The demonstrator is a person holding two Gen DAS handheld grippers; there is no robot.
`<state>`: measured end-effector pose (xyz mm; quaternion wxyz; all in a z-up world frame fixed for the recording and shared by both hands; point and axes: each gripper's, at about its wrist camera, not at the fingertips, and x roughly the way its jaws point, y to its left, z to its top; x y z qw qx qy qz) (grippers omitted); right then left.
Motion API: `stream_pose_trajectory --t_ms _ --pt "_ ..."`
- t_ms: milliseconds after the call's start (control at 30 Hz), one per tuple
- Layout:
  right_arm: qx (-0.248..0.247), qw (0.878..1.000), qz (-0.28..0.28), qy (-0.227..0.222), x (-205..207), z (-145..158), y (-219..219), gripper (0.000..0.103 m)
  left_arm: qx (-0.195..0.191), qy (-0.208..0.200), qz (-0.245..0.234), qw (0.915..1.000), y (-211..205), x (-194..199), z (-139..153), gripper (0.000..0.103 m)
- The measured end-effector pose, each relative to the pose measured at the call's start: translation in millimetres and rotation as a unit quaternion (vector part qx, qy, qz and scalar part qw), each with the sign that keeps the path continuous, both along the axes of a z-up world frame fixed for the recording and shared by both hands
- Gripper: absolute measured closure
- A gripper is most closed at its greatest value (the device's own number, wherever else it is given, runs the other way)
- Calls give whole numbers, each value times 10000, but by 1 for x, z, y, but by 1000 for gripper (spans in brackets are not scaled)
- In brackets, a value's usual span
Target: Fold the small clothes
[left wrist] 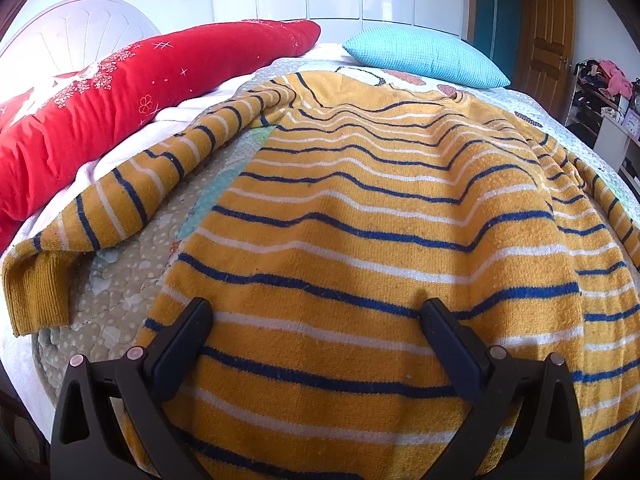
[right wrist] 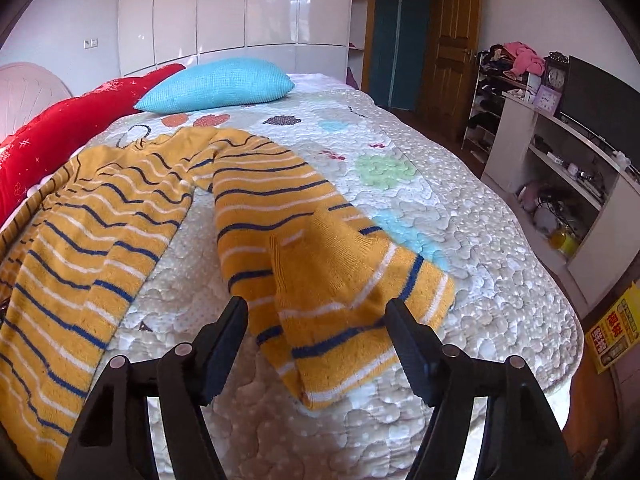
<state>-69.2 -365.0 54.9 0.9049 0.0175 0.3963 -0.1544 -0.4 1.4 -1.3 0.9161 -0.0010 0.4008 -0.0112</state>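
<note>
A yellow sweater (left wrist: 360,220) with blue and white stripes lies spread on the bed. Its left sleeve (left wrist: 120,200) stretches out to the left. My left gripper (left wrist: 316,308) is open, low over the sweater's lower body, jaws wide apart with cloth between them. In the right wrist view the sweater's body (right wrist: 80,240) lies at the left and its right sleeve (right wrist: 288,220) runs toward me, the cuff end (right wrist: 340,320) folded over. My right gripper (right wrist: 316,308) is open, its jaws standing either side of that cuff end.
The bed has a quilted cover (right wrist: 460,240) with coloured patches. A red quilt (left wrist: 120,92) and a blue pillow (left wrist: 424,56) lie at the head. A white shelf unit (right wrist: 560,184) with a screen stands right of the bed. A wooden door (right wrist: 452,40) is behind.
</note>
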Motion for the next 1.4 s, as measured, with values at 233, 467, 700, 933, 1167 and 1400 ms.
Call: stream_pose_trajectory --t_ms 233,467,700,933,1167,1400 --pt "142 9973 -715 -6 -1 -1 -28 89 12 27 -4 10000 -1 0 -1 0" --pt "876 9717 -2157 -398 -91 13 -90 71 -44 10 -16 10000 -1 -1 0 0" --pt "396 9781 -1825 -920 -110 39 -56 36 -194 197 -47 9996 4 -1 7 0" --pt "206 9957 -437 -785 -72 45 16 30 -472 183 189 9985 39 -26 48 0" --pt "17 9979 414 -499 -48 22 76 29 612 -141 1134 9916 132 -31 63 0" --pt "-23 9978 625 -220 -34 8 99 29 723 590 812 9923 165 1 31 59"
